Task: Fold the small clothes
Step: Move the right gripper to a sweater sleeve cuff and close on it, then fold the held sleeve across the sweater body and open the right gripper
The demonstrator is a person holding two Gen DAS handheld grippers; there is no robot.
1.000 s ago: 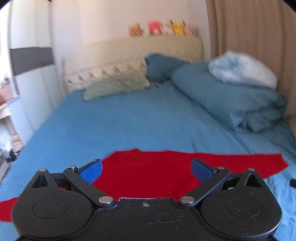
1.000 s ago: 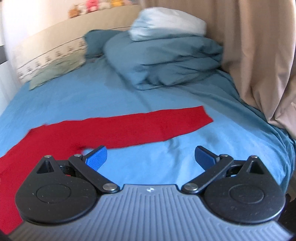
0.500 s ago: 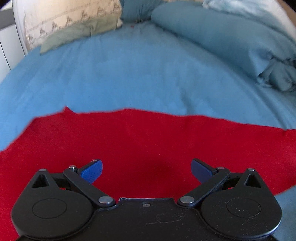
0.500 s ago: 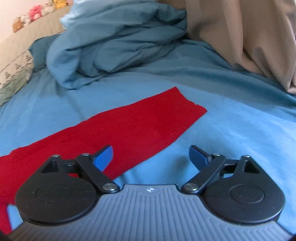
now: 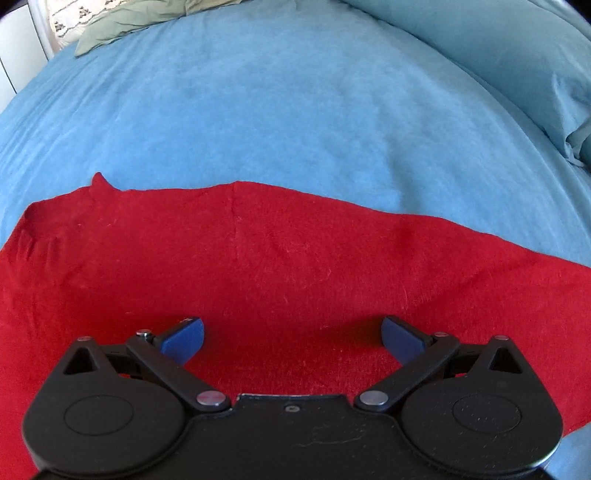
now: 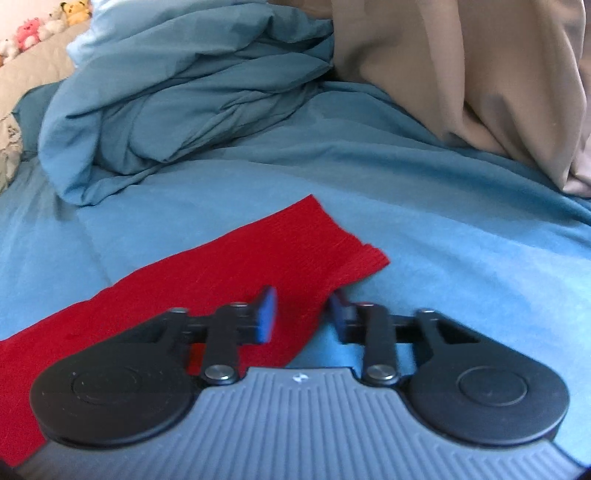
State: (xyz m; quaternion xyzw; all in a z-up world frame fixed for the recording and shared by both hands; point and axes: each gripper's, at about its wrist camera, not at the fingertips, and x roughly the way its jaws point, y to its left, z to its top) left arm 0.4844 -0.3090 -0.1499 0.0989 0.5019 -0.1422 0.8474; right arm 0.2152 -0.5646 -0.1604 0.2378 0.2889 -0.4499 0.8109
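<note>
A red garment (image 5: 295, 266) lies spread flat on the blue bedsheet (image 5: 277, 110). My left gripper (image 5: 291, 339) is open and empty, low over the garment's middle. In the right wrist view one red sleeve (image 6: 280, 258) runs from the lower left to a ribbed cuff (image 6: 354, 258). My right gripper (image 6: 301, 314) sits low at the sleeve's near edge just behind the cuff. Its jaws stand narrowed, with red cloth showing in the gap between them. The frame is blurred, so I cannot tell whether they pinch the cloth.
A bunched blue duvet (image 6: 177, 99) lies at the far right of the bed, with a beige curtain (image 6: 461, 74) beside it. A green pillow (image 5: 147, 18) lies at the head of the bed. Plush toys (image 6: 44, 26) sit on the headboard.
My right gripper has moved to the sleeve near the cuff and its jaws have closed much of the way. My left gripper has dropped closer over the garment, still open.
</note>
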